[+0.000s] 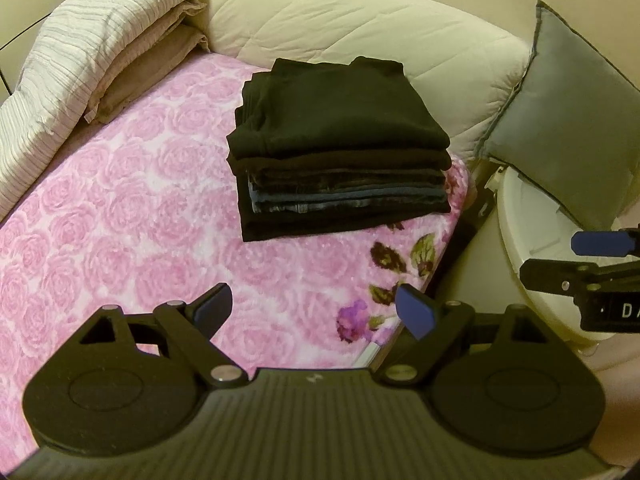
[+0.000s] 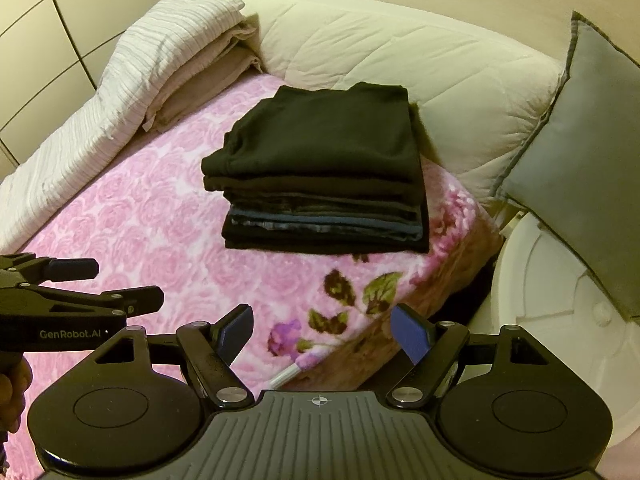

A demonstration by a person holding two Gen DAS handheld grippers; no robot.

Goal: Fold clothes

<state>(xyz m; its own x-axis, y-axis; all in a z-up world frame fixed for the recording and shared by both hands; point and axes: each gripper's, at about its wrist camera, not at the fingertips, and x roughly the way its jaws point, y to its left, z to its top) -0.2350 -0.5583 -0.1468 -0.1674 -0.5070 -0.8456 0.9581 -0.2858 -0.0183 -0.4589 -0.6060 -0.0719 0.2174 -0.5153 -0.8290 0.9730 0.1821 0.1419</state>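
Observation:
A neat stack of folded dark clothes [image 1: 340, 148] [image 2: 320, 168], black on top with bluish layers lower down, rests on a pink rose-patterned blanket [image 1: 120, 220] [image 2: 140, 220]. My left gripper [image 1: 316, 312] hovers open over the blanket's near part, short of the stack, nothing between its blue pads. My right gripper [image 2: 320, 336] is likewise open and empty, over the blanket's flowered corner. Each gripper also shows in the other's view: the right gripper [image 1: 560, 258] at the right edge, the left gripper [image 2: 128, 284] at the left edge, held by a hand [image 2: 12, 396].
A cream quilt [image 1: 360, 28] [image 2: 400, 64] lies rolled behind the stack. Folded striped and beige bedding [image 1: 100, 48] [image 2: 168, 60] sits at the back left. A grey cushion [image 1: 560, 128] [image 2: 580, 168] leans on a white round object [image 1: 532, 232] [image 2: 560, 300] off the bed's right edge.

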